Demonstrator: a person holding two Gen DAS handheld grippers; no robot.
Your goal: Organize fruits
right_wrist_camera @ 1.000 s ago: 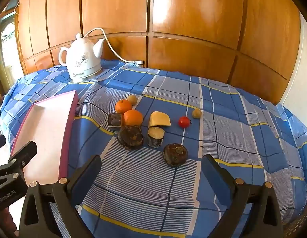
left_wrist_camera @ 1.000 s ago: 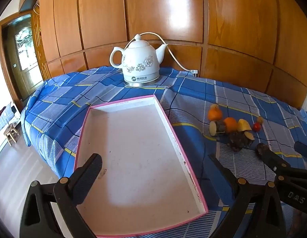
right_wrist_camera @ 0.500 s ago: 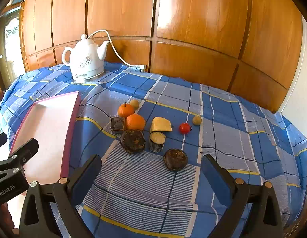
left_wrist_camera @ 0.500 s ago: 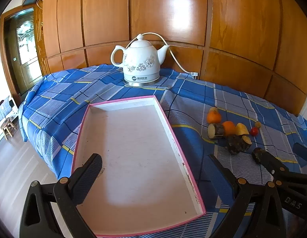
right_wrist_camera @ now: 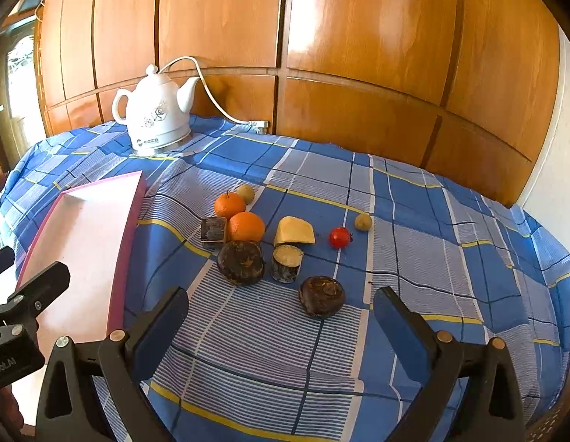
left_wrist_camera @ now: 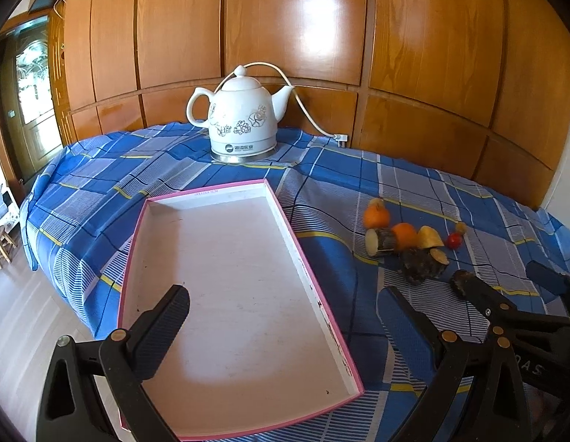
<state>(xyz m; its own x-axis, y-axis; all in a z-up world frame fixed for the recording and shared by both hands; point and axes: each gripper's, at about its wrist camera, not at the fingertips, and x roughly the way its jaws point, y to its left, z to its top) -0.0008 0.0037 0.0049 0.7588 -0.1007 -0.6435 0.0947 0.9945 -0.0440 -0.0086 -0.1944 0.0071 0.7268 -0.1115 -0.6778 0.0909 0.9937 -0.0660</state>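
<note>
Pink-rimmed tray (left_wrist_camera: pixel 226 287) has nothing in it; left gripper (left_wrist_camera: pixel 285 316) hangs over its near half, jaws wide apart, holding nothing. Only the right wrist view separates the fruit cluster (right_wrist_camera: pixel 270 239): two oranges (right_wrist_camera: pixel 245 225), cherry tomato (right_wrist_camera: pixel 339 237), dark round pieces. Right gripper (right_wrist_camera: pixel 279 316) gapes wide with nothing held, nearest dark fruit (right_wrist_camera: pixel 322 296) just beyond its tips.

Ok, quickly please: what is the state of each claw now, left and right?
Left claw: open, holding nothing, over the tray.
Right claw: open, holding nothing.
</note>
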